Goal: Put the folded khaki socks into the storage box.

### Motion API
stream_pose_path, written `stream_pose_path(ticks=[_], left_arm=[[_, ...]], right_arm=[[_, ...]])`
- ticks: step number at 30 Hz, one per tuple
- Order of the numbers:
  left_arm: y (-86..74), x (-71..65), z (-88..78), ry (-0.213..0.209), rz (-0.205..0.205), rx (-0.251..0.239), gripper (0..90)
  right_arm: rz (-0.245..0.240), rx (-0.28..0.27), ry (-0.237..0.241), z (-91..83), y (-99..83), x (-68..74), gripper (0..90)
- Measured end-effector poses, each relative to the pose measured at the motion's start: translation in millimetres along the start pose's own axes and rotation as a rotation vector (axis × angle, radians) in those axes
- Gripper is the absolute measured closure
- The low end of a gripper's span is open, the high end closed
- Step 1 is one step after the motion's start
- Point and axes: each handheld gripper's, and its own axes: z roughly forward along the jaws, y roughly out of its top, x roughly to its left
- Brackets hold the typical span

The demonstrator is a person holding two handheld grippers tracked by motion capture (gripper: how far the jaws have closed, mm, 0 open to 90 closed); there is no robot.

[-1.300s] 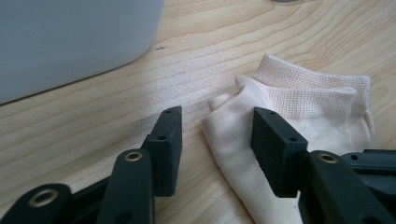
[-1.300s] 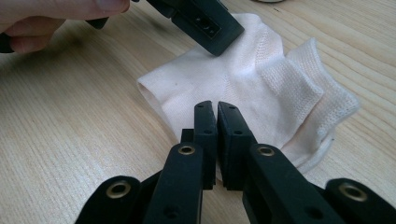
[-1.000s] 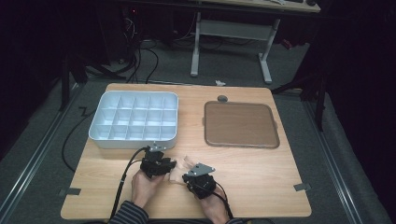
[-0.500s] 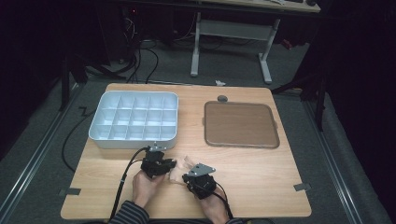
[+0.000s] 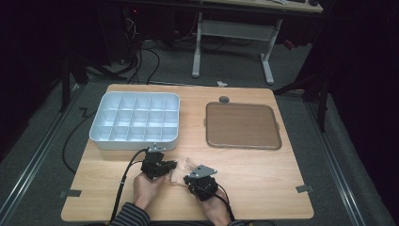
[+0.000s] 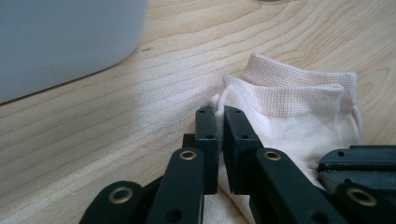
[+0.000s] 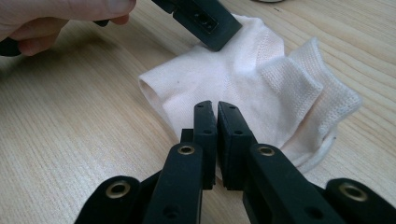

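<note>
A pale sock [image 7: 243, 88] is lain flat on the tabletop [image 5: 263, 174] between the two tongs, its edge clamped by the just-closed left tongs [image 6: 220, 116] and its opposite side by the right tongs [image 7: 216, 112], both equally near.

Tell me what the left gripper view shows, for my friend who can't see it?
The left gripper's two black jaws have just closed on the edge of a cream ankle sock lying on the wooden table. A white tray's corner sits behind.
</note>
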Motion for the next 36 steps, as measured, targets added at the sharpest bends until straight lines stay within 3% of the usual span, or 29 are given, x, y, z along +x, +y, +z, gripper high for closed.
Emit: stream_pose_path(ticks=[7, 17, 22, 25, 36], left_arm=[[-0.1, -1.2, -3.2, -0.016, 0.006, -0.007, 85.7], [-0.7, -4.0, -4.0, -0.043, 0.019, -0.004, 85.8], [-1.1, -5.8, -6.0, -0.056, 0.026, -0.007, 85.8], [-1.4, -6.8, -5.8, -0.069, 0.023, -0.015, 85.8], [-0.5, -8.3, -14.7, -0.109, 0.023, -0.038, 85.9]], right_arm=[[0.031, -0.002, 0.032, -2.5, 0.9, -3.2, 85.8], [0.047, -0.027, 0.000, -6.4, 15.0, -16.2, 90.0], [0.062, -0.001, -0.014, -0.3, 15.1, -19.1, 90.0], [0.040, 0.035, -0.024, 7.6, 13.1, -16.8, 90.0], [0.073, 0.038, -0.005, 8.7, 12.6, -16.0, 90.0]])
